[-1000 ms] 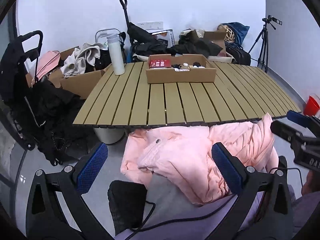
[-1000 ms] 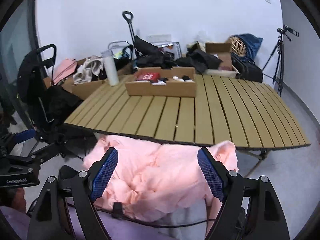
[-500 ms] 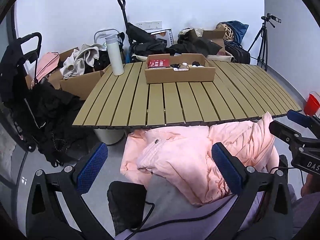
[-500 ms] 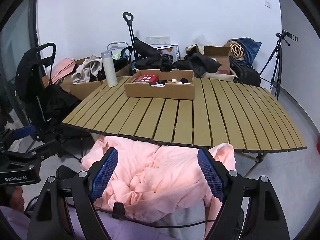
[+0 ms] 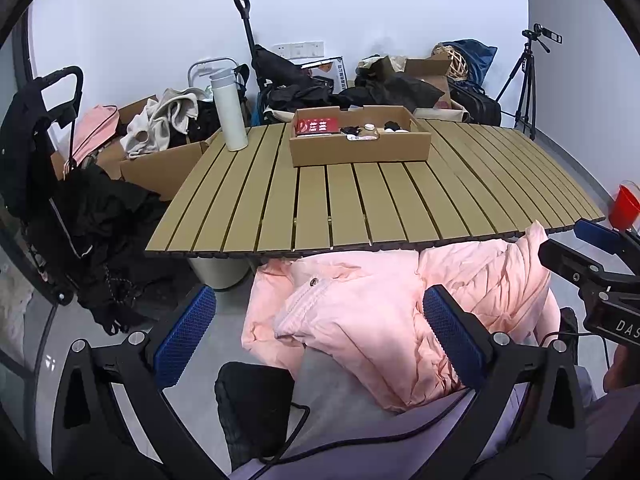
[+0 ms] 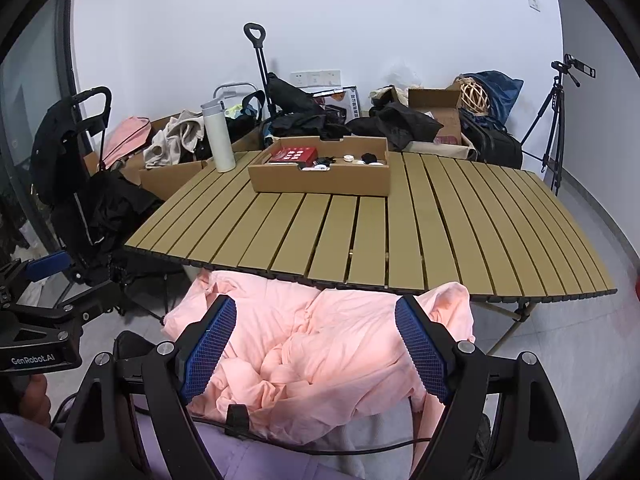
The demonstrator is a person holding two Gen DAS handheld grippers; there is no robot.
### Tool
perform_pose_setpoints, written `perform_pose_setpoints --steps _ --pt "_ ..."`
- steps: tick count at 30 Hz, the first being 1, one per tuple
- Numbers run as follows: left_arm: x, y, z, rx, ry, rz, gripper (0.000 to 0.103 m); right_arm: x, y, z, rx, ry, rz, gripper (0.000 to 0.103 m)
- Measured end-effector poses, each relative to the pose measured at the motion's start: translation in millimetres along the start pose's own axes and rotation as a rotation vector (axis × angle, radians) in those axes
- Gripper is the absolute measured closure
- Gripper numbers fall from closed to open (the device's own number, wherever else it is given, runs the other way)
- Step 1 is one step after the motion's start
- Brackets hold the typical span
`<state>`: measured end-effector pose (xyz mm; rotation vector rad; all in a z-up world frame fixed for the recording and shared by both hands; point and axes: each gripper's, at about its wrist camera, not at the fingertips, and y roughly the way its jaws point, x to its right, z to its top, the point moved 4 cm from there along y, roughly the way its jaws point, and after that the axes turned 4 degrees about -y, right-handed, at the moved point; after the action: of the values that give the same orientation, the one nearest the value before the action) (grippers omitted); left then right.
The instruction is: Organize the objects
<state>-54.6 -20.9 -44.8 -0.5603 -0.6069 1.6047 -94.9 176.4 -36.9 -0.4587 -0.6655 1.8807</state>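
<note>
A shallow cardboard box (image 5: 360, 148) (image 6: 320, 178) sits at the far side of the slatted wooden table (image 5: 360, 204) (image 6: 400, 236). It holds a red packet (image 5: 318, 125) (image 6: 293, 155) and several small black and white items. A white bottle (image 5: 229, 108) (image 6: 218, 136) stands upright at the table's far left corner. My left gripper (image 5: 320, 332) is open and empty, in front of the table above a pink jacket (image 5: 380, 312) (image 6: 320, 352). My right gripper (image 6: 316, 344) is open and empty above the same jacket.
A black stroller (image 5: 44, 168) draped with dark clothes stands left of the table. Boxes, bags and clothes are piled along the back wall. A tripod (image 5: 524, 76) stands at the back right. A red cup (image 5: 624, 204) shows at the right edge. A cable crosses my lap.
Both grippers have shifted slightly, so the table and box sit a little differently in view. Both stay open and empty.
</note>
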Motion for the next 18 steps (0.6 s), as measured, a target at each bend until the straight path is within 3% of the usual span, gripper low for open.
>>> perform_pose_setpoints --steps 18 --pt "-0.7 0.4 -0.4 0.000 -0.002 0.005 0.000 -1.2 -0.2 -0.4 -0.004 0.007 -0.004 0.018"
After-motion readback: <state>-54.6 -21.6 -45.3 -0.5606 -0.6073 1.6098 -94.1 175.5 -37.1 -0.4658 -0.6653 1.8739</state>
